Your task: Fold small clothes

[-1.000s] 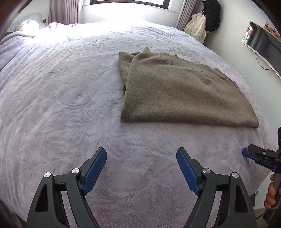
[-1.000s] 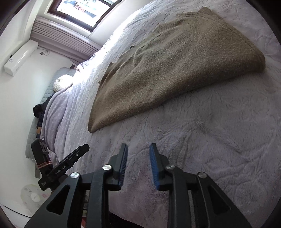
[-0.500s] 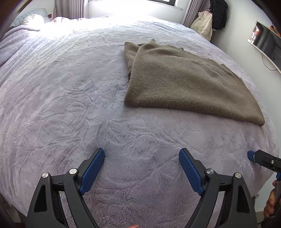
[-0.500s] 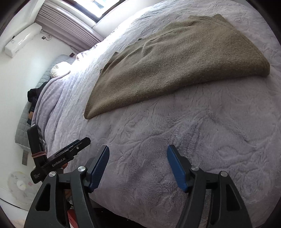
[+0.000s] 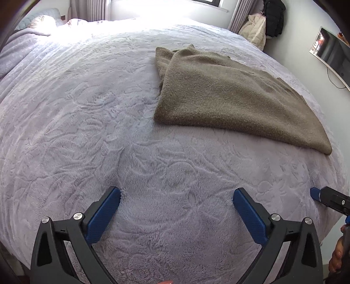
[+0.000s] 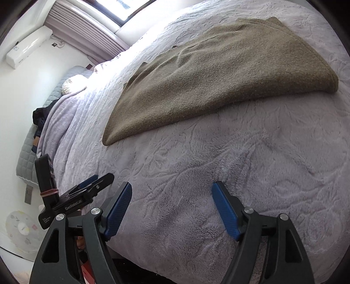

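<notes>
Brown knit sweater [image 5: 236, 100] lies flat on the bed [image 5: 87, 113], already folded at least once, toward the bed's right-hand edge as seen from the left wrist; its near hem runs roughly along the foot edge but stays well back from it. Fabric looks thick, fuzzy, soft: likely light, limp, no stiffness, will sag and drag when lifted; fleece coverlet beneath probably grips it, so sliding is unlikely to work well. Best holds, by my reckoning: the two near corners, one at the left end of the hem, one at the rounded right corner, pinching through all layers. Left gripper [image 5: 176, 196] hangs over the bare coverlet near the foot edge, jaws just spread to full width, nothing between them. Right gripper [image 6: 172, 192] likewise over bare coverlet, jaws just widened, empty. Coverlet is pale lilac plush with an embossed pattern. Room: window [image 5: 196, 4] at the far side, coats [image 5: 264, 24] hanging in a corner, wall-mounted screen [image 5: 332, 54], air conditioner [image 6: 28, 48] high on the wall.
</notes>
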Tool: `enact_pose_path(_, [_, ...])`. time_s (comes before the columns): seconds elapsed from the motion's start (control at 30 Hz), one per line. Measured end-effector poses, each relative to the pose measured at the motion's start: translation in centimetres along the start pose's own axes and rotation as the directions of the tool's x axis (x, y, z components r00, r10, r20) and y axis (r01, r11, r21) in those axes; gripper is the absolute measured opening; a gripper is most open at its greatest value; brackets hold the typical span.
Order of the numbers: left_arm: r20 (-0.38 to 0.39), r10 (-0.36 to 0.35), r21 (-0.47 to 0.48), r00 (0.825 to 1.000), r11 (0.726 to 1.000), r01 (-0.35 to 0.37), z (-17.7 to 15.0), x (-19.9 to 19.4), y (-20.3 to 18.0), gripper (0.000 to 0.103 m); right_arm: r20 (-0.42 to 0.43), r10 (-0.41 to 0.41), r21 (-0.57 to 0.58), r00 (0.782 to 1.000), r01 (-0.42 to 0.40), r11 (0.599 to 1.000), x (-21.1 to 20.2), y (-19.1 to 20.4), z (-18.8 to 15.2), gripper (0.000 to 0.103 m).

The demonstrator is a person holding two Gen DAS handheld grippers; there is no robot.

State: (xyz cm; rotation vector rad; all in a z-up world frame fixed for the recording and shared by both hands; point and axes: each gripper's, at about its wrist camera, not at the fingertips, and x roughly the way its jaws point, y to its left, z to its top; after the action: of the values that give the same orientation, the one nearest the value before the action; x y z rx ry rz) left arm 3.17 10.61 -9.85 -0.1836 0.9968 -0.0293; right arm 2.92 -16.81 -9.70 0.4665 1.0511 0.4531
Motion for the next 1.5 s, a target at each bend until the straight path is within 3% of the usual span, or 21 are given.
enact_pose_path(0.23, [-0.005, 0.027, 0.032, 1.0, 0.999, -0.027, -0.1, 0.2, -0.5, 0.103, 0.003, 0.007, 0.002, 1.0, -0.007, 1.0, -0.1, -0.2, -0.2, 0.079])
enact_pose_path(0.53, [-0.023, 0.011, 0.017, 1.0, 1.0, -0.011, 0.0, 0.3, -0.4, 0.103, 0.006, 0.011, -0.007, 1.0, -0.011, 1.0, -0.1, -0.3, -0.3, 0.079])
enact_pose_path(0.6, [-0.024, -0.025, -0.013, 0.999, 1.0, 0.025, 0.5, -0.1, 0.0, 0.103, 0.005, 0.015, -0.007, 1.0, -0.015, 1.0, -0.1, -0.4, -0.3, 0.079])
enact_pose_path(0.67, [-0.005, -0.107, -0.061, 0.994, 0.992, 0.106, 1.2, -0.8, 0.6, 0.103, 0.004, 0.016, -0.012, 1.0, -0.016, 1.0, 0.0, -0.5, -0.3, 0.079])
enact_pose_path(0.77, [0.028, -0.256, -0.133, 0.966, 0.957, 0.258, 2.4, -1.4, 1.1, 0.103, 0.003, 0.014, -0.019, 1.0, -0.014, 1.0, 0.2, -0.5, -0.4, 0.079])
enact_pose_path(0.83, [0.041, -0.306, -0.161, 0.951, 0.938, 0.308, 3.1, -1.3, 1.2, 0.103, 0.003, 0.015, -0.02, 1.0, -0.015, 1.0, 0.2, -0.5, -0.4, 0.079])
enact_pose_path(1.0, [0.02, -0.251, -0.149, 0.968, 0.956, 0.252, 4.2, -0.1, -0.2, 0.103, 0.005, 0.026, -0.022, 1.0, -0.026, 0.999, 0.2, -0.6, -0.5, 0.079])
enact_pose_path(1.3, [0.023, -0.299, -0.161, 0.954, 0.941, 0.299, 4.4, 0.7, -1.1, 0.103, -0.002, 0.025, -0.043, 1.0, -0.025, 0.999, 0.0, 0.0, 0.2, 0.079])
enact_pose_path(1.5, [0.037, -0.354, -0.23, 0.935, 0.907, 0.353, 5.1, 1.3, -0.5, 0.103, 0.025, 0.054, -0.042, 0.998, -0.053, 0.998, 0.0, 0.2, 1.7, 0.079])
